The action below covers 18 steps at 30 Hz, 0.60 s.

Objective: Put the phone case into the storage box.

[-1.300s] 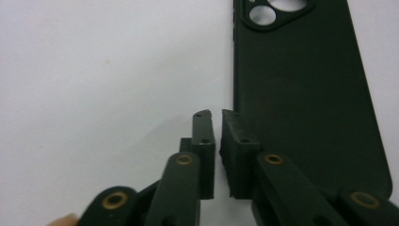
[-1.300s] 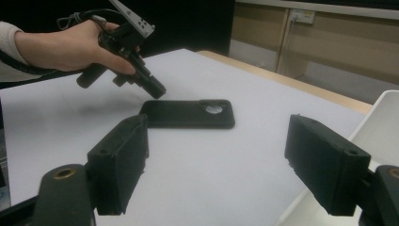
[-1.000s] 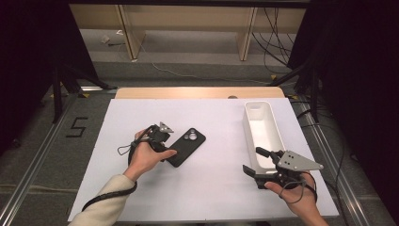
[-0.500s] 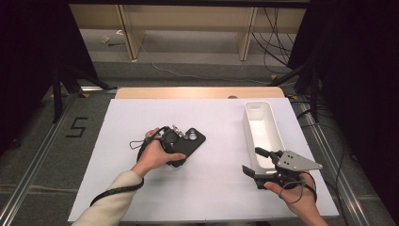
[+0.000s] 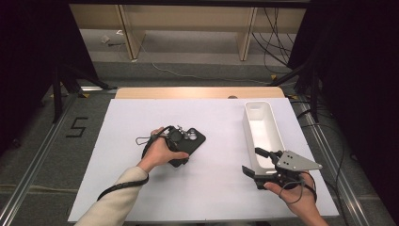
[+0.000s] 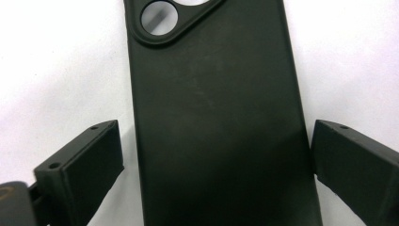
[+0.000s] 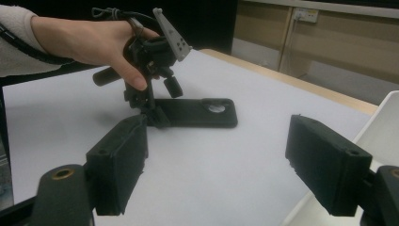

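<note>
A black phone case (image 5: pixel 194 140) lies flat on the white table, back up, with its camera cutout toward the far right. My left gripper (image 5: pixel 178 142) hangs over its near end. In the left gripper view the case (image 6: pixel 216 103) runs between the two black jaws, and my left gripper (image 6: pixel 216 165) is open; its jaws have just been opening and stand on either side of the case's long edges. My right gripper (image 5: pixel 251 161) rests open near the front right of the table, holding nothing. From the right gripper view the case (image 7: pixel 197 113) lies under the left gripper (image 7: pixel 162 101).
A long white bin (image 5: pixel 270 136) stands at the right, just beyond my right gripper; its rim (image 7: pixel 383 117) shows at the right edge of the right gripper view. A wooden strip (image 5: pixel 197 92) runs along the table's far edge.
My left hand has moved right and slightly down, from beside the phone case to over its near end. The right hand has stayed in place.
</note>
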Tool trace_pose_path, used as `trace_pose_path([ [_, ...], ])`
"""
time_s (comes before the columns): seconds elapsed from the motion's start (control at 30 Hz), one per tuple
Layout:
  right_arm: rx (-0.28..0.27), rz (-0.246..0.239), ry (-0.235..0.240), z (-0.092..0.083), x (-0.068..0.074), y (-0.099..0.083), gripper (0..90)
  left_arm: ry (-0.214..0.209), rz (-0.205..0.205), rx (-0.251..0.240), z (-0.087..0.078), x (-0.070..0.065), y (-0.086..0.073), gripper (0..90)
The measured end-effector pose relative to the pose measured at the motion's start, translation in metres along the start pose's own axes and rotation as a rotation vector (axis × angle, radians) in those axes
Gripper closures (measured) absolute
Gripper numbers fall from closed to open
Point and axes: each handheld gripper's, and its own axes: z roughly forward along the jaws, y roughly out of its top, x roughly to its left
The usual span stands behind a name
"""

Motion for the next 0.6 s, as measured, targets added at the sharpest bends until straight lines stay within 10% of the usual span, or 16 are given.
trace_pose_path([
  [0.6, 0.005, -0.005, 0.003, 0.0006, 0.0005, 0.0000, 22.5, -0.036, -0.040, 0.029, 0.0028, 0.0047, 0.0017, 2.7],
])
